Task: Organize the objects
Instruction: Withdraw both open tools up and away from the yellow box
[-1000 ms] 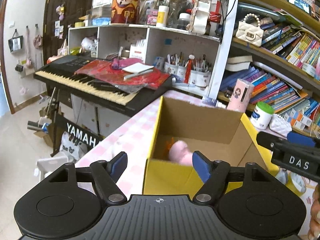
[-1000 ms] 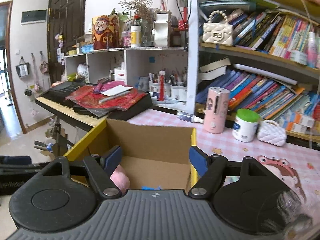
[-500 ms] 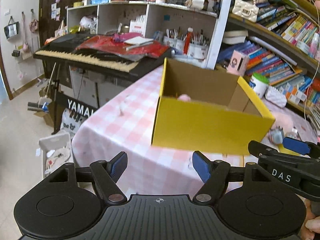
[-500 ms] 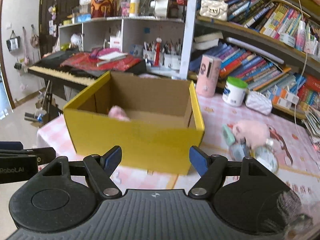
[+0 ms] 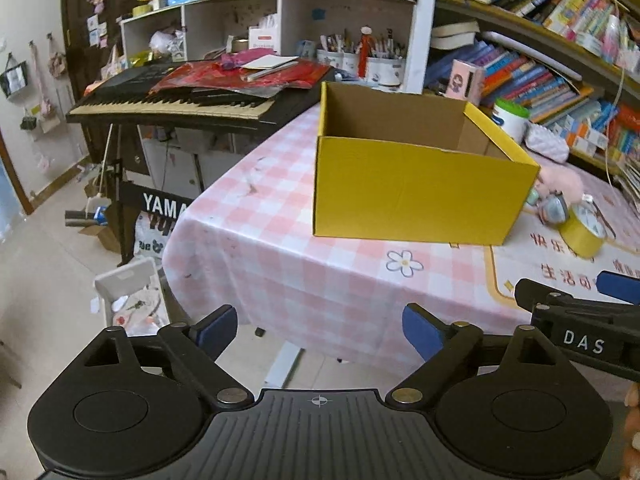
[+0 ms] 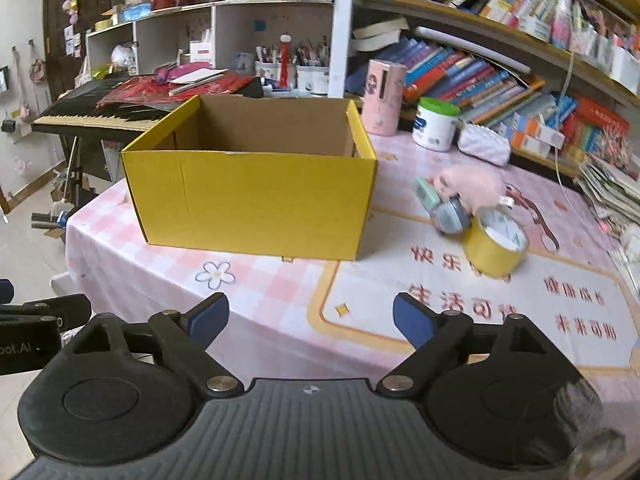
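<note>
1. The left tongs (image 5: 320, 326) stand wide apart with nothing between the blue pads; they have just been opening further. They hang in front of the near edge of the table (image 5: 280, 264), over the floor.
2. The right tongs (image 6: 310, 316) are also spread wide and hold nothing; their jaws too have just been opening. Under them lies the pink checked cloth of the table.
3. The yellow cardboard box (image 6: 252, 200) stands open on the table, well in front of both tongs. From these views its bottom is hidden, so I cannot tell what lies inside.
4. To the right of the box, near but apart from it, lies a small group of things: a pink plush toy (image 6: 472, 188), a small round grey-blue object (image 6: 452, 216) touching it, and a yellow alarm clock (image 6: 496, 246) lying tilted with its white face up.
5. Behind the box, by the bookshelf, stand a pink cylinder (image 6: 382, 98) and a white jar with green lid (image 6: 436, 124); a white quilted pouch (image 6: 484, 144) lies beside the jar.
6. A black keyboard (image 5: 180, 100) with red papers on top stands at the left of the table.
</note>
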